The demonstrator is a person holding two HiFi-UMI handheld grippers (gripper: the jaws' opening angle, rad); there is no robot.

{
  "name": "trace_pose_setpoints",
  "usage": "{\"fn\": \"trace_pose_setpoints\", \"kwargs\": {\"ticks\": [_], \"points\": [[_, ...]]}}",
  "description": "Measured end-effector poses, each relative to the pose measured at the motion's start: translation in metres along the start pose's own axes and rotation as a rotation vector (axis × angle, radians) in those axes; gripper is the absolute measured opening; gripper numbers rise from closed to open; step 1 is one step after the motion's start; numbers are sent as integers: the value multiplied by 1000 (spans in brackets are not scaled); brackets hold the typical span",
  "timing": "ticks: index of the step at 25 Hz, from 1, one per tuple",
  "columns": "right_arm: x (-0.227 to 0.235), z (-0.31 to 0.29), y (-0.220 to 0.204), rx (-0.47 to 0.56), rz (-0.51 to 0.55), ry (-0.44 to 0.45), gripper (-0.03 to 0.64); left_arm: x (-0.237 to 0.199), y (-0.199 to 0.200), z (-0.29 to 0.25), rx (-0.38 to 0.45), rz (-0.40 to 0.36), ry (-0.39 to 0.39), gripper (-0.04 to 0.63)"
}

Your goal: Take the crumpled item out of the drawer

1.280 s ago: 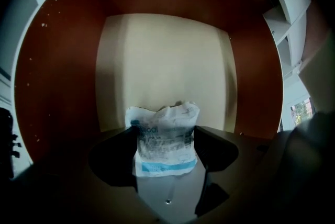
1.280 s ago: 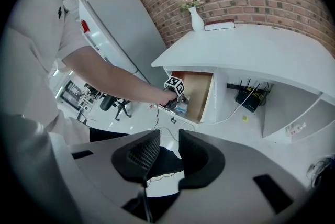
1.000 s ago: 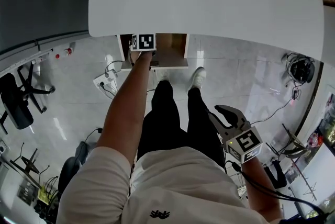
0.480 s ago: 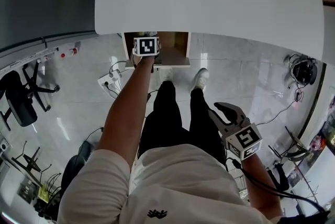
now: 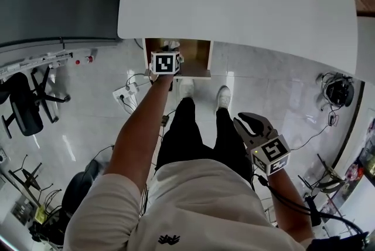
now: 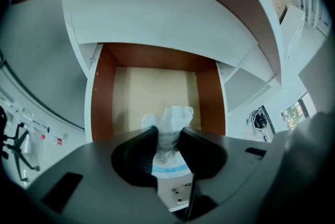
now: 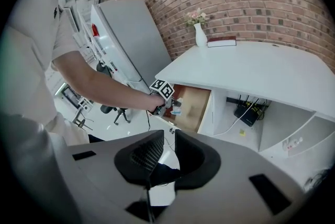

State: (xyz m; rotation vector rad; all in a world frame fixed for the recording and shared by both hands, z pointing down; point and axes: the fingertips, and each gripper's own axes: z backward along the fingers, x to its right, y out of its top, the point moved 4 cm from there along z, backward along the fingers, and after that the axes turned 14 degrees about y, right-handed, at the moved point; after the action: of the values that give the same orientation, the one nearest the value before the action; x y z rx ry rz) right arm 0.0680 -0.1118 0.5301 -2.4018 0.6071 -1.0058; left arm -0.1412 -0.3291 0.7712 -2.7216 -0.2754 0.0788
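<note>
— Gripping wad (image 6: 175,115) in left gripper (image 6: 168,132), just closed onto it, over open drawer (image 6: 98,102). Done?
— Nearly, seemingly. Remaining: carrying clear. Right gripper (image 7: 168,136): just narrowed, slightly apart, holding nothing.

Left arm outstretched, left tool (image 6: 168,129) jaws just closing, pinching crumpled item (image 6: 172,117); right tool (image 7: 168,133) near body, jaws just closing, narrow gap, nothing between.

The crumpled item (image 6: 173,119) is showing as thin, crinkled white film with a slight sheen. The drawer (image 6: 98,102) is showing brown wood-look sides and a pale, matt bottom. The bench (image 5: 246,3) top is looking smooth, matt white. The floor (image 5: 275,91) is gleaming, glossy pale tile. The wall (image 7: 272,8) is showing rough brick.
</note>
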Motion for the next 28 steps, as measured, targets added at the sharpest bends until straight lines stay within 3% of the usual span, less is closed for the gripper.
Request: {"fn": "trace_pose_setpoints", "kwargs": {"ticks": [13,28], "points": [[10,89,13,37,123,46,40,33,-2,150,126,47,-9,133],[7,193,0,95,293,140,32,155,-66,357,288,37,-85,132]]}}
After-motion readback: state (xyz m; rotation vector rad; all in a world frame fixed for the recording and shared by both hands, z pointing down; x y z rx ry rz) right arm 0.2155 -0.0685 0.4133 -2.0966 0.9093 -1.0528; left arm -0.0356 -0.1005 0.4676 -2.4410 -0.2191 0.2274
